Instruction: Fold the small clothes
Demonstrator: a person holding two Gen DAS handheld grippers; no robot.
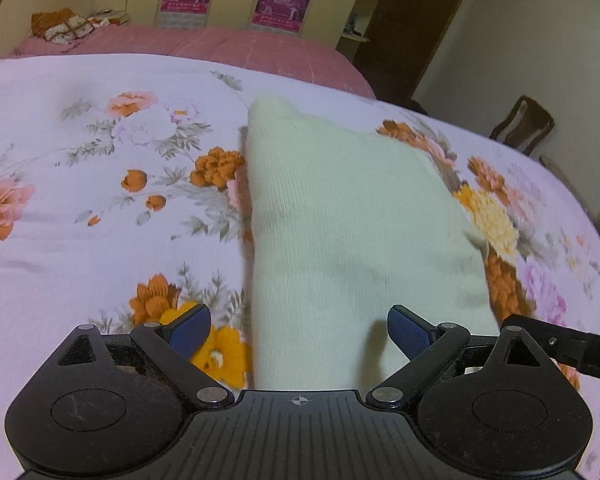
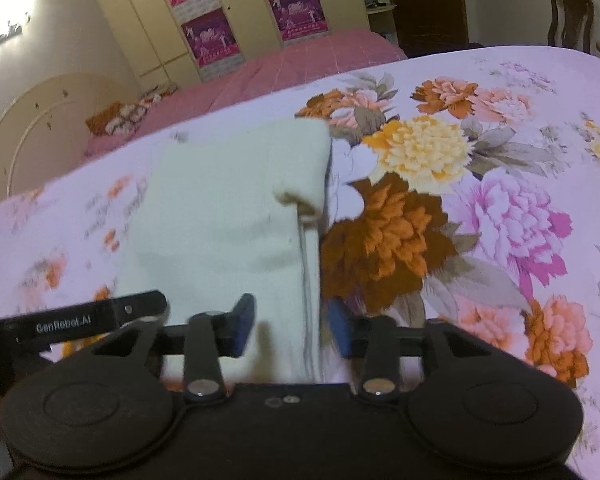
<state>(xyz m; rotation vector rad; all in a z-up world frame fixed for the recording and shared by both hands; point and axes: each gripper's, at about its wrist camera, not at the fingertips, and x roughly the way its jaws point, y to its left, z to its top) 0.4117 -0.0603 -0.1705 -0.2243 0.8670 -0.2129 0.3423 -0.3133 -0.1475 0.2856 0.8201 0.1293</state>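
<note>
Cream ribbed knit garment [image 1: 340, 216] folded on floral sheet [image 1: 80, 208], left gripper [image 1: 298, 334] and right gripper [image 2: 290, 326] spread apart, holding nothing

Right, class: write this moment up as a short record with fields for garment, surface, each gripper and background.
garment: pale cream knit cloth, lying on the bed, partly folded
surface: floral bedspread
left gripper: fingers open, either side of the cloth's near end
right gripper: fingers open, at the cloth's right edge
background: pink bed, wardrobe, wooden chair
</note>
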